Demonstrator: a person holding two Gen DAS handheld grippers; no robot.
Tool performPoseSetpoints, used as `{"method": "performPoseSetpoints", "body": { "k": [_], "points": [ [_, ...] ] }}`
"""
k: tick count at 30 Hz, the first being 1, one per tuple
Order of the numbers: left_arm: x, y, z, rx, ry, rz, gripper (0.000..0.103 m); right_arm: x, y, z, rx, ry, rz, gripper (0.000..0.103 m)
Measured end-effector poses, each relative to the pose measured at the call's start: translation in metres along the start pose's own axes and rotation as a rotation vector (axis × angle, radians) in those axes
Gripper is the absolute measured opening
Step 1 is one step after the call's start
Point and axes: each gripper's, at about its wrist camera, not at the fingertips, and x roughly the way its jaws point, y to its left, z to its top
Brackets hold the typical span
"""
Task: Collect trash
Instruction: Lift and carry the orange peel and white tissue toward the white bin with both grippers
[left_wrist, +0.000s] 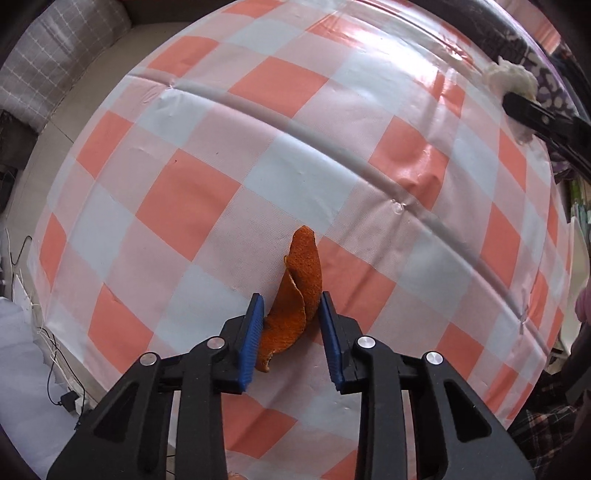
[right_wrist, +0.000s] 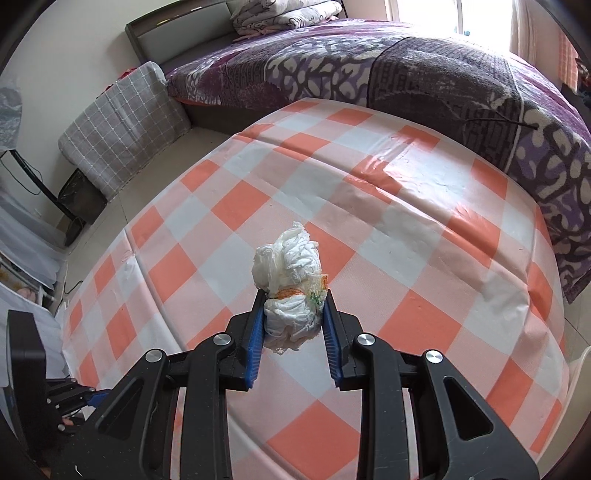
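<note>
At lower centre of its view, the left gripper (left_wrist: 291, 306) pinches a curled orange peel (left_wrist: 295, 291) (light, leathery, best squeezed mid-curl). The right gripper (right_wrist: 294, 303) clamps a crumpled white wad (right_wrist: 290, 288), soft and compressible, above the checkered tablecloth (right_wrist: 406, 229).

both claws, left (left_wrist: 291, 306) and right (right_wrist: 294, 302), clamped

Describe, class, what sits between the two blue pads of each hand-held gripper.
Left wrist view: a curled orange peel sits between the left hand-held gripper pads. Right wrist view: a crumpled white plastic wad is pinched in the right hand-held gripper.
</note>
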Motion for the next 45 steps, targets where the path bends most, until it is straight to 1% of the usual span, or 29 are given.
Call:
{"method": "performPoseSetpoints", "body": {
  "k": [3,4,8,10,12,14,18,19,21,25,30,33,38,42,45],
  "points": [
    [-0.007,0.007,0.0,-0.059,-0.03,-0.036,0.025,-0.017,-0.004,-0.006,0.005,-0.017,0.011,0.027],
    [-0.012,0.012,0.002,-0.082,-0.045,-0.046,0.019,-0.024,-0.005,-0.008,0.007,-0.024,0.015,0.027],
    [-0.046,0.019,0.005,-0.153,-0.153,-0.101,0.019,-0.052,-0.015,-0.012,0.035,-0.056,0.027,0.027],
    [-0.064,0.018,0.007,-0.171,-0.208,-0.137,0.019,-0.064,-0.02,-0.014,0.049,-0.074,0.027,0.027],
    [-0.081,0.015,0.01,-0.181,-0.262,-0.15,0.019,-0.078,-0.026,-0.014,0.063,-0.099,0.022,0.027],
    [-0.095,0.008,0.015,-0.189,-0.309,-0.167,0.019,-0.091,-0.031,-0.017,0.072,-0.123,0.015,0.027],
    [-0.122,-0.013,0.016,-0.204,-0.401,-0.193,0.019,-0.113,-0.041,-0.022,0.094,-0.156,0.005,0.027],
    [-0.127,-0.02,0.021,-0.208,-0.419,-0.202,0.019,-0.118,-0.044,-0.023,0.103,-0.164,0.004,0.027],
    [-0.137,-0.031,0.018,-0.21,-0.453,-0.216,0.019,-0.127,-0.051,-0.027,0.115,-0.178,-0.003,0.027],
    [-0.153,-0.057,0.011,-0.19,-0.516,-0.212,0.019,-0.144,-0.067,-0.035,0.134,-0.204,-0.023,0.027],
    [-0.165,-0.089,0.005,-0.15,-0.576,-0.179,0.019,-0.164,-0.091,-0.048,0.171,-0.231,-0.039,0.027],
    [-0.166,-0.104,0.003,-0.14,-0.602,-0.18,0.019,-0.173,-0.107,-0.056,0.199,-0.254,-0.059,0.027],
    [-0.161,-0.129,0.005,-0.113,-0.607,-0.189,0.019,-0.179,-0.14,-0.064,0.276,-0.265,-0.067,0.027],
    [-0.158,-0.149,0.004,-0.085,-0.605,-0.19,0.019,-0.187,-0.157,-0.065,0.304,-0.267,-0.079,0.027],
    [-0.157,-0.162,0.002,-0.064,-0.611,-0.189,0.019,-0.198,-0.168,-0.067,0.322,-0.288,-0.083,0.028]
  ]
}}
